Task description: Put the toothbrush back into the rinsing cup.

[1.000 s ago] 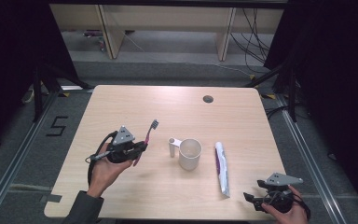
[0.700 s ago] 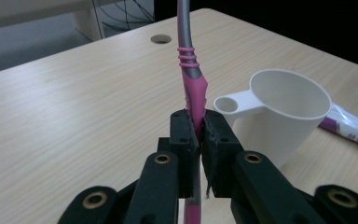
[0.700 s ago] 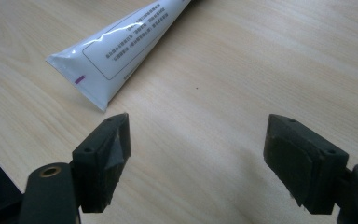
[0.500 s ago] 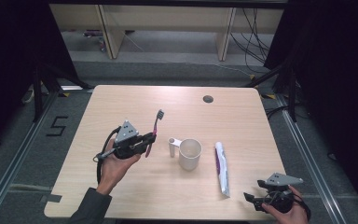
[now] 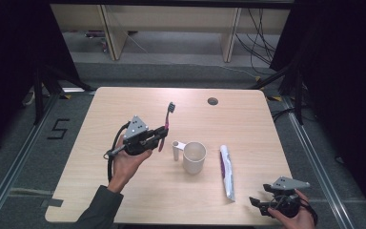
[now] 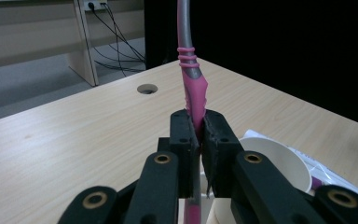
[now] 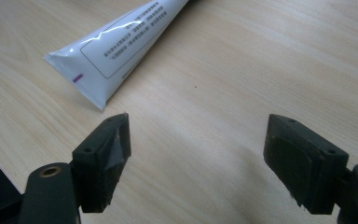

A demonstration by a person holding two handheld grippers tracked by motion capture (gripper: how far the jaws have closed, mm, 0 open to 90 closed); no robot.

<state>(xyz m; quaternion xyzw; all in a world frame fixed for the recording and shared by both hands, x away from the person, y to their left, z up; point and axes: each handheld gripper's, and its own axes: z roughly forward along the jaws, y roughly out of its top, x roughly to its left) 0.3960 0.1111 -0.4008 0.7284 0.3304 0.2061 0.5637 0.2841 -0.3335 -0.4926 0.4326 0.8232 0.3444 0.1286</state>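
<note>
From above the near edge we look forward and down over the whole table [image 5: 124,200]. The left gripper view sits close behind its jaws, facing level across the tabletop. The right gripper view looks steeply down from near. The high and right gripper views share the toothpaste tube [image 5: 227,171] [image 7: 121,49].

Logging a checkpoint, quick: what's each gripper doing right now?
Left gripper: closed on the toothbrush.
Right gripper: open, holding nothing.
</note>
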